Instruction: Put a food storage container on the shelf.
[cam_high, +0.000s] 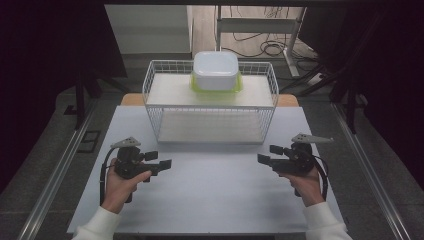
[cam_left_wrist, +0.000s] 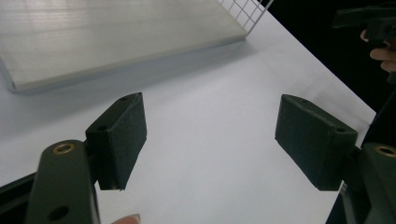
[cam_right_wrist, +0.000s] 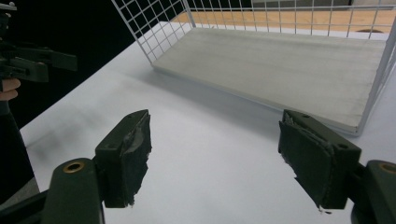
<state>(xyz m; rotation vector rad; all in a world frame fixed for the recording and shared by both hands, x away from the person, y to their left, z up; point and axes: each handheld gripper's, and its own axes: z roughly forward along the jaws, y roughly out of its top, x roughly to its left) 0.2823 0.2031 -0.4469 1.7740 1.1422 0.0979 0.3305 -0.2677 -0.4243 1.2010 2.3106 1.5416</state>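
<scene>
white container (cam_high: 215, 70) upside down on green lid (cam_high: 216, 85), top shelf of wire rack (cam_high: 210, 102), far side of table (cam_high: 210, 195) | well beyond both tongs, between them | left gripper (cam_high: 160, 160) jaws spread, empty, hovering front-left | right gripper (cam_high: 267, 155) jaws spread, empty, front-right

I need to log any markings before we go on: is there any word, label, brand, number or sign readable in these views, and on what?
None: no readable text in these views.
White container with its green lid on the wire rack: plain, no label seen.
Left claw and right claw: pads bare, no markings.
Table: blank.
</scene>
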